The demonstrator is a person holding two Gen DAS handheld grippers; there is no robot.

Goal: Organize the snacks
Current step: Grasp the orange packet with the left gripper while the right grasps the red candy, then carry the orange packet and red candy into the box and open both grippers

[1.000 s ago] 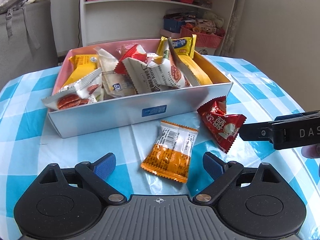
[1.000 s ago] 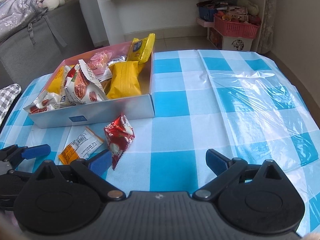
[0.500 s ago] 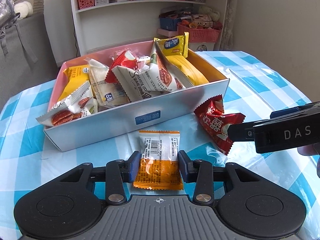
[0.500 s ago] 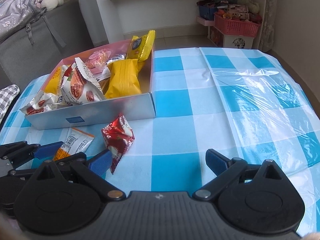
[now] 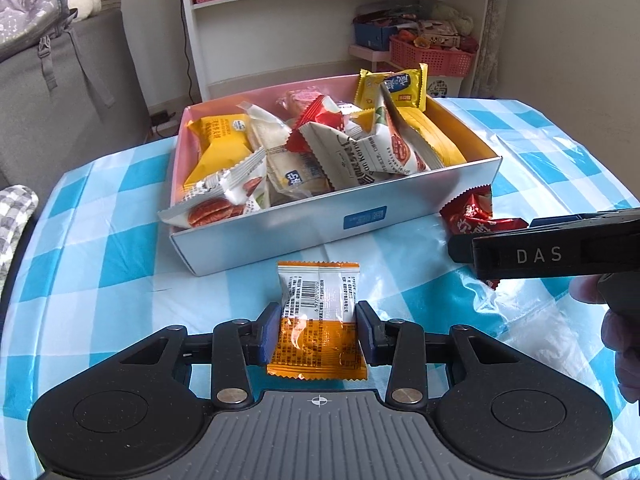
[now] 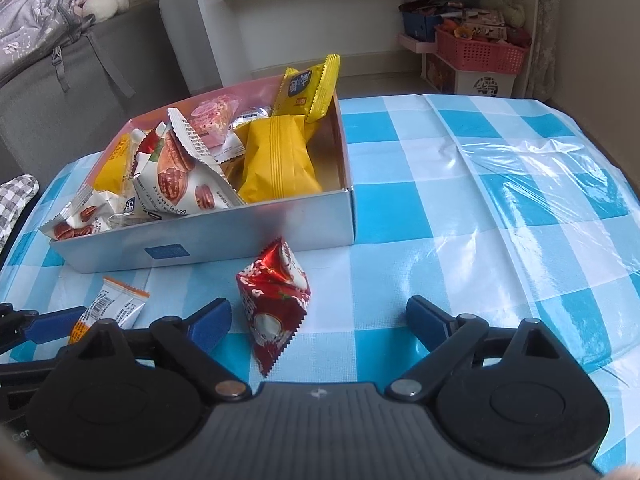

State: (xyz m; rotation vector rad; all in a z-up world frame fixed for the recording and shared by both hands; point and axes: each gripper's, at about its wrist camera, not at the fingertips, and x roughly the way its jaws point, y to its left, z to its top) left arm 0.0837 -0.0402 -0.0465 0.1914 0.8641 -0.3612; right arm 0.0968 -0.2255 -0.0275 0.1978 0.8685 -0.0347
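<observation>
The right half of the table with the blue-and-white checked plastic cloth (image 6: 480, 200) lies free up to its far edge. The silver cardboard box full of snack packets (image 5: 280, 236) stands toward the left. The left gripper (image 5: 318, 334) pinches the orange-and-white snack packet (image 5: 318, 320) just before the box's near wall. The right gripper (image 6: 320, 320) is spread wide around the red foil snack packet (image 6: 274, 300), beside the box's near right corner.

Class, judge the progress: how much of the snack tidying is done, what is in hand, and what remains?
Done: many packets already fill the box. In hand: the left gripper has its jaws shut on the orange packet. Left: the red packet lies on the tablecloth between the open right gripper jaws.
</observation>
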